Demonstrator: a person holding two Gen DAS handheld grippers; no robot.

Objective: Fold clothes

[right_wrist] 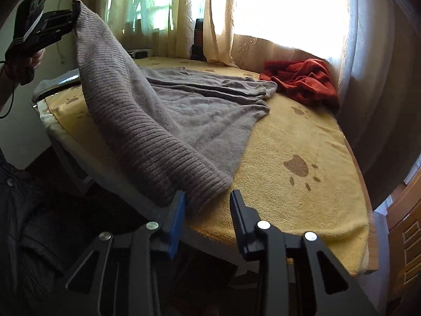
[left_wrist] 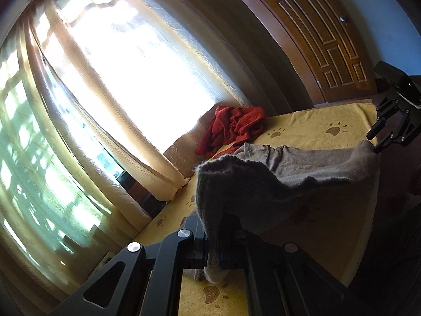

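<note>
A grey knit sweater (right_wrist: 184, 110) lies partly on the yellow paw-print towel (right_wrist: 302, 137) that covers the table. My left gripper (left_wrist: 213, 239) is shut on one corner of the sweater's ribbed hem (left_wrist: 210, 210) and holds it lifted; it shows at the upper left of the right wrist view (right_wrist: 72, 19). My right gripper (right_wrist: 208, 202) is open, its jaws apart, with the other hem corner (right_wrist: 205, 187) resting against its blue left pad (right_wrist: 176, 218). It also shows in the left wrist view (left_wrist: 376, 142), at the sweater's far corner.
A crumpled red garment (right_wrist: 302, 79) lies at the towel's far end by the cream curtains (right_wrist: 263, 26). A wooden door (left_wrist: 329, 39) stands beyond the table. The table's near edge (right_wrist: 263, 231) drops off below my right gripper.
</note>
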